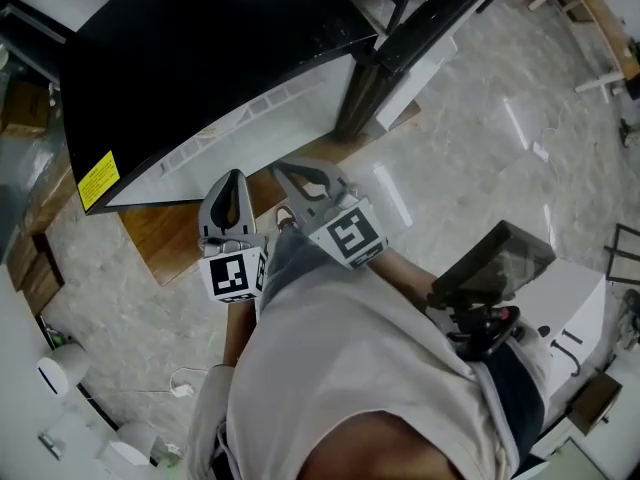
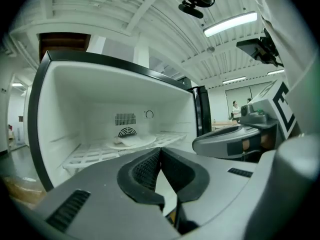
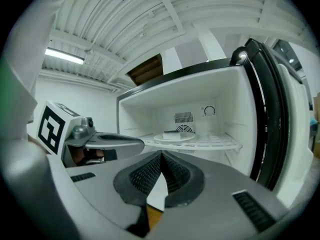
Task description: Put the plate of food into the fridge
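The fridge [image 1: 200,58] stands open in front of me, its black top seen from above in the head view. A white plate [image 3: 174,137] with a pale block of food [image 3: 172,132] rests on the wire shelf [image 3: 215,144] inside the upper compartment; it also shows as the plate [image 2: 131,141] in the left gripper view. My left gripper [image 1: 233,181] [image 2: 160,151] and right gripper [image 1: 284,170] [image 3: 161,155] hover side by side outside the opening. Both are shut with nothing between their pads. Each shows in the other's view, as the right gripper [image 2: 197,145] and the left gripper [image 3: 141,143].
The open fridge door [image 1: 420,28] juts out to the right, its black edge [image 3: 270,109] close beside my right gripper. A wooden board [image 1: 170,238] lies under the fridge on the marble floor [image 1: 480,158]. A white machine [image 1: 560,308] stands behind me at the right.
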The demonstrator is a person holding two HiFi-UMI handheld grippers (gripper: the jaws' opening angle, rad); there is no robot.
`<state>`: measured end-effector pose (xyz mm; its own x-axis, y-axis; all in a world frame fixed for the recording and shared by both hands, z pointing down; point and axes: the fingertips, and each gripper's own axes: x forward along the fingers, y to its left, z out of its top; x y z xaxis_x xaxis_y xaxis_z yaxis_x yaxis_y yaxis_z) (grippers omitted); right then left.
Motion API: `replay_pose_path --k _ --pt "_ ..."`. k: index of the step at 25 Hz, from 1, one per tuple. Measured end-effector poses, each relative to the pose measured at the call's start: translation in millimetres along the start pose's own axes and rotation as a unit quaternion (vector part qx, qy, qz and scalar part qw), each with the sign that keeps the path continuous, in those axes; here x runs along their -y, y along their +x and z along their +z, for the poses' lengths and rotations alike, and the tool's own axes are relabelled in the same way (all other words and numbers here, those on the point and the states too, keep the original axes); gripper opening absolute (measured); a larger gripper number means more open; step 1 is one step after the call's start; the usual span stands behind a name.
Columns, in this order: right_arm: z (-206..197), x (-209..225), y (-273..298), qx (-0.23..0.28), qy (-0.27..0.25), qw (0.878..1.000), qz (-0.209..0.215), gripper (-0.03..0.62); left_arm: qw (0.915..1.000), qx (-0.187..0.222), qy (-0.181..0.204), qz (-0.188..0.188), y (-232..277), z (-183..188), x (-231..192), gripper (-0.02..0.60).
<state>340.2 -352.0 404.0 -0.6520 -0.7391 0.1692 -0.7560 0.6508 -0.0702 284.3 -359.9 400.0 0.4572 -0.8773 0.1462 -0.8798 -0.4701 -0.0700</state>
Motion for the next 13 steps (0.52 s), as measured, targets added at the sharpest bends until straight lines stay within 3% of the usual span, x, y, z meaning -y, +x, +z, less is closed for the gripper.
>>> replay_pose_path --k 5,9,13 --pt "1.3 -2.6 -27.3 0.001 -0.047 0.999 0.028 0.018 1.0000 -0.007 0.005 0.000 -6.0 4.1 48.5 0.018" --pt "-10.4 -3.9 -38.0 -0.007 -0.069 0.997 0.040 0.018 0.9995 0.001 -0.030 0.009 -8.6 1.7 78.2 0.018" --pt "-17.0 0.9 -47.2 0.010 -0.050 0.997 0.051 0.017 0.9973 0.026 -0.061 0.033 -3.3 3.6 89.2 0.018"
